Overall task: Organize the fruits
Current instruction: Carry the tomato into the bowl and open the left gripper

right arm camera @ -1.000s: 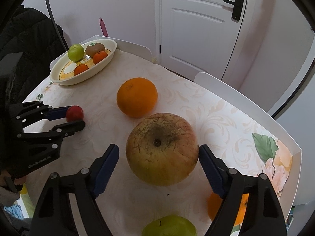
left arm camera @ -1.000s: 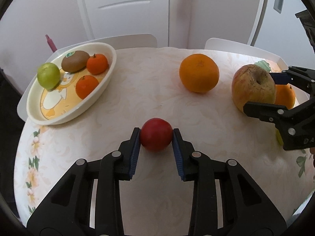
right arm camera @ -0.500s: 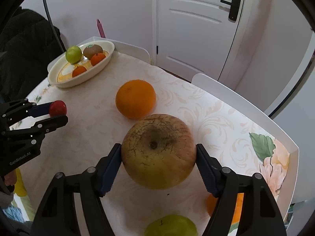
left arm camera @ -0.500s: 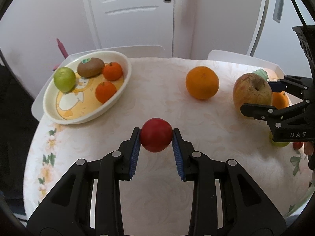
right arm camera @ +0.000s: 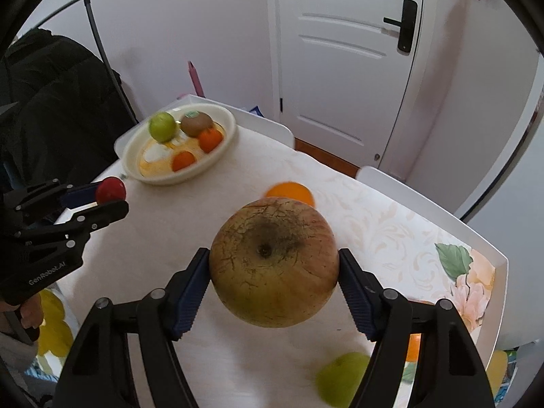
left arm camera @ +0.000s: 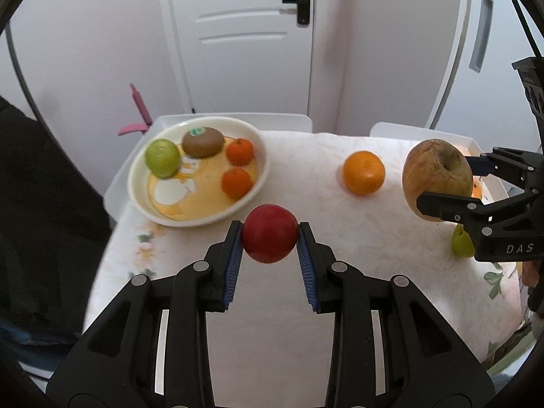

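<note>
Left gripper (left arm camera: pixel 269 243) clamped on small red fruit (left arm camera: pixel 269 233), held clear above the table (left arm camera: pixel 258 323). Right gripper (right arm camera: pixel 273 280) clamped on large russet apple (right arm camera: pixel 274 261), also off the cloth. Green fruit (right arm camera: pixel 341 379) lies near, just right of the apple. Mid-table: one orange (left arm camera: pixel 363 172). Far left: oval dish (left arm camera: pixel 258 149) holding green fruit, kiwi (left arm camera: pixel 203 141), two tangerines.
</note>
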`<state>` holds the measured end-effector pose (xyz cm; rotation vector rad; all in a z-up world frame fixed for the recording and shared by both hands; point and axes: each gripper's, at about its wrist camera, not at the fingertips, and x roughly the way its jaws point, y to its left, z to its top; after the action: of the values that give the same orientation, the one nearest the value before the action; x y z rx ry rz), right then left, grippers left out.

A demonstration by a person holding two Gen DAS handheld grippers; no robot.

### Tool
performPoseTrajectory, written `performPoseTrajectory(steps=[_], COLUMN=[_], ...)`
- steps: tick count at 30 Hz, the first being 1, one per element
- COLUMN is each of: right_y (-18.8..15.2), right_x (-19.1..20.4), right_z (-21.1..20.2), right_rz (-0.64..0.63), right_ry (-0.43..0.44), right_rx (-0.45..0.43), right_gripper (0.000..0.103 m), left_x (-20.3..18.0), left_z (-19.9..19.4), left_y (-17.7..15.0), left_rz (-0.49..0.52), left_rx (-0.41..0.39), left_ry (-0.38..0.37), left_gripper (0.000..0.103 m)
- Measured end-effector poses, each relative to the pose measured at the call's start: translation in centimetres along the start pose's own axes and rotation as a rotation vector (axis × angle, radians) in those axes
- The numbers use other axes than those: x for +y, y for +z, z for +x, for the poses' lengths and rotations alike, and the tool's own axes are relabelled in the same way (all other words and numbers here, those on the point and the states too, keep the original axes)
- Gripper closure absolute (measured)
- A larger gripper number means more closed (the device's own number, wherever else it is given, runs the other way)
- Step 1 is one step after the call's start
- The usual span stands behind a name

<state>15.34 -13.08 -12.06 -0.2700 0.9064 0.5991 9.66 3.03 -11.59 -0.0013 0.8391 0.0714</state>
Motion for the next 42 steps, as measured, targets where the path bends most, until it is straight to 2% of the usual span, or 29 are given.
performPoseTrajectory(steps=[8,17,32,42], right_y=[2.6,5.8,9.6,11.2], right_x=[4.1,7.5,10.9,10.7], right_z=[-1.5,-1.3,5.0,8.1], right_rz=[0.027,0.052,0.144,0.180], right_ry=[0.023,0.011,-0.028,-0.048], right_rx=[-0.015,-0.032,-0.004,0.012], right_gripper=[0.034,0.034,0.034,0.034], left_x=[4.0,8.3,13.6,13.4], left_z=[-2.2,-1.1,6.7,11.3], left_y=[1.4,2.9,4.1,3.9], left_rz=[0.019,0.059,0.175,0.238], left_rx=[-0.023,-0.031,0.028,0.071], left_ry=[-0.005,-0.037,-0.104,-0.134], left_gripper=[0.067,0.067,0.067,0.066])
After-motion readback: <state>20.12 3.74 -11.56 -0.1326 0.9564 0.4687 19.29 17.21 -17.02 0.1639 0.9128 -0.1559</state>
